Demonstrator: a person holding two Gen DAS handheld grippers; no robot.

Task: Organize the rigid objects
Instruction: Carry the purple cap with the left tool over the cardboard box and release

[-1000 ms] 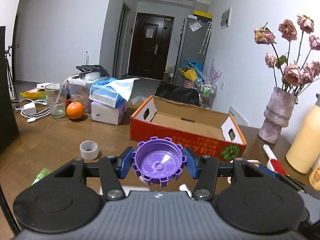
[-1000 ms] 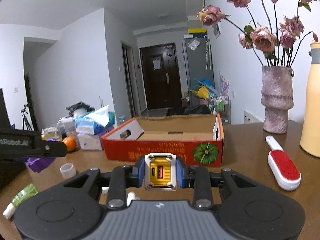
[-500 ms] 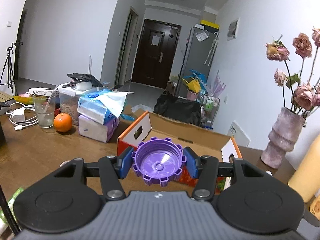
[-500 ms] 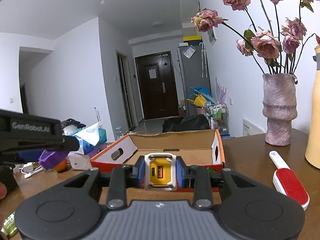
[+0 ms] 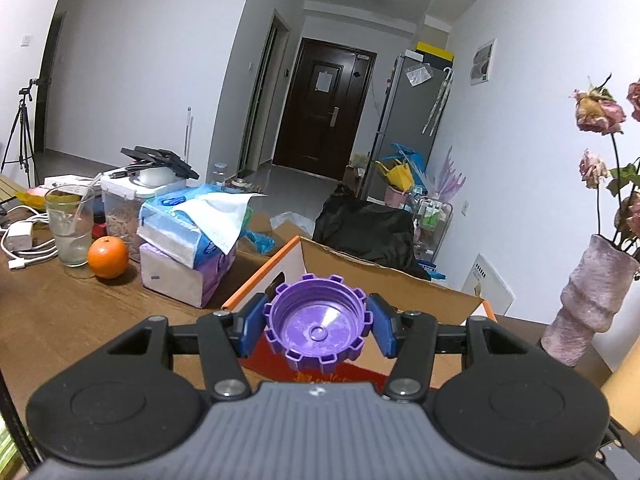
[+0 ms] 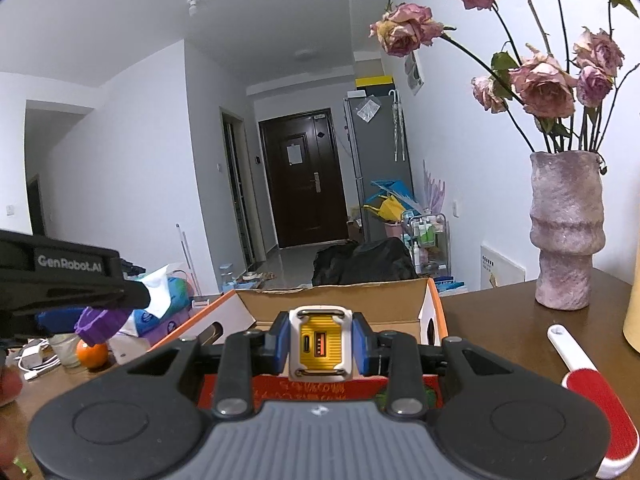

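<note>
Left wrist view: the left gripper (image 5: 318,326) has its blue pads pressed against both sides of a purple toothed cap (image 5: 318,322), hollow side toward the camera, held in the air over the near left corner of the cardboard box (image 5: 384,280). Left of the box lie stacked tissue packs (image 5: 188,240), an orange (image 5: 108,257) and a glass (image 5: 71,224) on the wooden table (image 5: 60,312).

Right wrist view: the right gripper (image 6: 321,345) is nearly closed, clamping a white and yellow charger (image 6: 321,343) above the box's (image 6: 340,308) near wall. Right of the box stand a vase (image 6: 566,232) and a red lint brush (image 6: 592,396).
</note>
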